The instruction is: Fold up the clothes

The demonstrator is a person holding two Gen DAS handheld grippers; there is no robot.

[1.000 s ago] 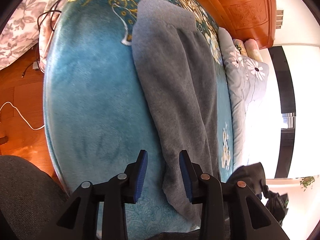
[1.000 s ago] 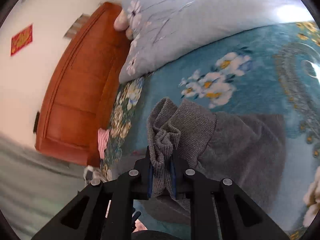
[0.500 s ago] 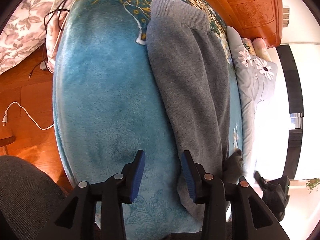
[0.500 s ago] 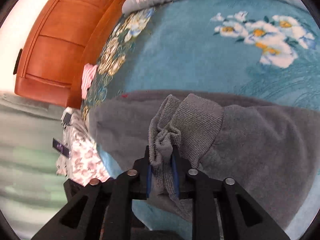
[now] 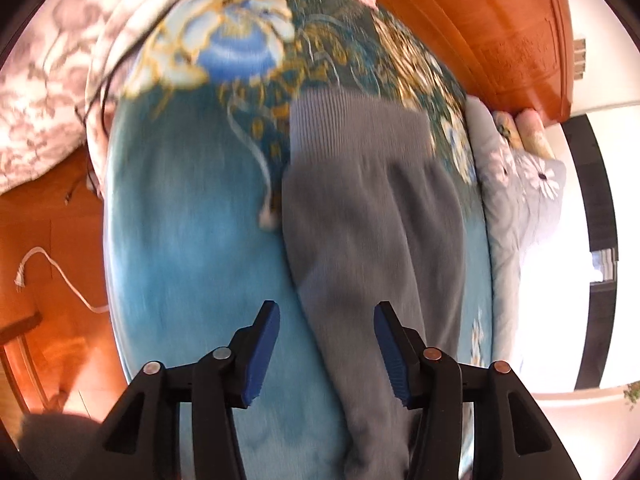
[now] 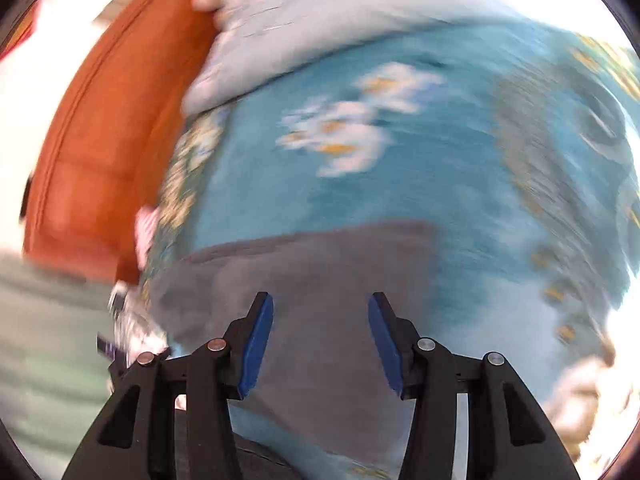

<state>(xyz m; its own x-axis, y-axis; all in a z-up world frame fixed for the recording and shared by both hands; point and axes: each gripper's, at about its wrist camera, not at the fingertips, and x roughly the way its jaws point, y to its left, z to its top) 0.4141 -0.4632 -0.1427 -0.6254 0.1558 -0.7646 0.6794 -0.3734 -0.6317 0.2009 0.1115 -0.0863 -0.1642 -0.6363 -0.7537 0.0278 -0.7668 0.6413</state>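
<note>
A pair of grey trousers (image 5: 372, 216) lies lengthwise on a teal blanket (image 5: 188, 240) with gold and white flowers, spread over a bed. The cloth is thick and soft, with a ribbed waistband at the far end, near the blanket's flowered border, and the leg running toward the camera in long, shallow folds. In the left wrist view the left gripper (image 5: 324, 354) hangs over the near part of the leg: the grey cloth passes under the gap and below the right-hand finger, while the left-hand finger stands over bare blanket. Its blue pads (image 5: 262, 354) press on nothing and the jaws are opening, so it is released. In the right wrist view, which is heavily blurred, the right gripper (image 6: 318, 346) is above a flat grey stretch of the same trousers (image 6: 320, 280), whose far edge runs across the blanket (image 6: 440, 184). Cloth shows below the gap, but the pads grasp none of it; these jaws are opening too, and empty. A wooden headboard (image 6: 100, 152) and a pale grey pillow (image 6: 312, 28) lie beyond. No writing or label can be read in either view.
</note>
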